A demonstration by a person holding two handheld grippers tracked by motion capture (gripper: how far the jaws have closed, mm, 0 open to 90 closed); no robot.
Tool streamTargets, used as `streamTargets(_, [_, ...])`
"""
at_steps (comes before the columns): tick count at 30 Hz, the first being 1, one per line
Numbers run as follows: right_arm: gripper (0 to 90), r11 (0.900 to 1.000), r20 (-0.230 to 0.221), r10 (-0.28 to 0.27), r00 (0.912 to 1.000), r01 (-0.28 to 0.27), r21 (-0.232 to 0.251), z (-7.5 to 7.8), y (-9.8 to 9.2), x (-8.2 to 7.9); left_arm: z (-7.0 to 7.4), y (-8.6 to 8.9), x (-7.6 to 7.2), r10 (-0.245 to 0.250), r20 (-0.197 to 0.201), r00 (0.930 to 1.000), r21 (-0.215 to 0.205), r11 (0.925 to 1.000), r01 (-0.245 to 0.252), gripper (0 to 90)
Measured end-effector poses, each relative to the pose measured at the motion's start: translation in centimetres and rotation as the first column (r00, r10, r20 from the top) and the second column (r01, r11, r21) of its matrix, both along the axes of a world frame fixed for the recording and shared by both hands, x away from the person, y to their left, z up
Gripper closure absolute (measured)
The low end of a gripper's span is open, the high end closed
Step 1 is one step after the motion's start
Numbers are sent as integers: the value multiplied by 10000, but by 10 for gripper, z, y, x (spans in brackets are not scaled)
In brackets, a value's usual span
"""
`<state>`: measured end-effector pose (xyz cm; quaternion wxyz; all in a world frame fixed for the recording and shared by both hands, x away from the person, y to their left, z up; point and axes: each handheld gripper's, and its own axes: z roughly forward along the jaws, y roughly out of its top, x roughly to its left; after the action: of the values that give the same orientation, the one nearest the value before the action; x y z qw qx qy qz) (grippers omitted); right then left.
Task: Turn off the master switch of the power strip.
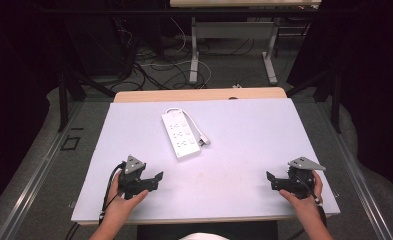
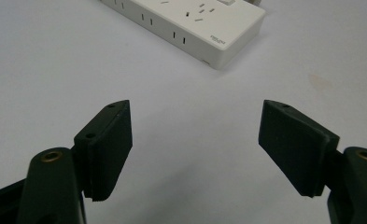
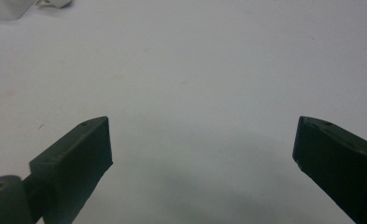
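A white power strip (image 1: 181, 135) lies flat on the white table top (image 1: 244, 150), a little toward the far edge and left of the middle, with its long side running slantwise from far-left to near-right. Its white cord (image 1: 194, 122) loops along the strip's right side and ends in a plug (image 1: 204, 141) lying just beside the strip's near-right end. The left gripper (image 1: 151, 181) sits nearer the person than the power strip and to its left, well apart from it, held in the left hand (image 1: 124, 202) just above the table; its jaws are spread with only bare table between them and touch nothing. In the left gripper view, the left gripper (image 2: 195, 140) faces the power strip (image 2: 190, 28), whose near end and rows of sockets show beyond the gap. The right gripper (image 1: 274, 182) is held in the right hand (image 1: 304, 197), far off to the right of the power strip and nearer the person, close to the table's near-right corner. In the right gripper view, the right gripper (image 3: 202, 144) has its jaws spread wide over bare table, pinching nothing, and a corner of the power strip (image 3: 1, 9) shows at the far upper left, well apart.
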<state>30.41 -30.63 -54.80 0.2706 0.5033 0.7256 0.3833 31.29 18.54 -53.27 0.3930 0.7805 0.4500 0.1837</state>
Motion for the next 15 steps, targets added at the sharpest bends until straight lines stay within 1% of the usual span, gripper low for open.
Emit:
streamTargets(3, [41,10000,-15,-1,10000,1,-1,0,1,0,3,-2,3,-98,51,9999,20,10000,97,264])
streamTargets(5, [41,10000,-28,-17,10000,17,-5,0,1,0,4,-3,4,-62,-5,10000,-17,10000,62,265])
streamTargets(7, [41,10000,-33,-33,10000,33,38,0,1,-1,6,-4,7,-123,5,9999,43,9999,123,266])
streamTargets(8, [41,10000,-27,-27,10000,27,38,0,1,-1,8,-6,10,-120,123,9999,-36,9999,120,269])
streamTargets(9, [41,10000,-22,-24,10000,25,42,0,0,-1,8,-6,10,-120,123,9999,-36,9999,120,272])
streamTargets(11, [41,10000,-20,-45,10000,45,39,0,0,-1,12,-8,14,-124,26,9999,-157,9998,124,277])
streamTargets(13, [41,10000,-20,-46,10000,46,39,0,0,-1,15,-9,18,-129,28,9999,-157,9998,129,284])
streamTargets(14, [41,10000,-20,-28,10000,28,34,0,0,-1,17,-9,19,-141,-86,9999,-105,9998,140,290])
streamTargets(15, [42,10000,-22,-37,10000,37,39,0,0,-1,18,-9,20,-153,-30,9999,-154,9998,153,292])
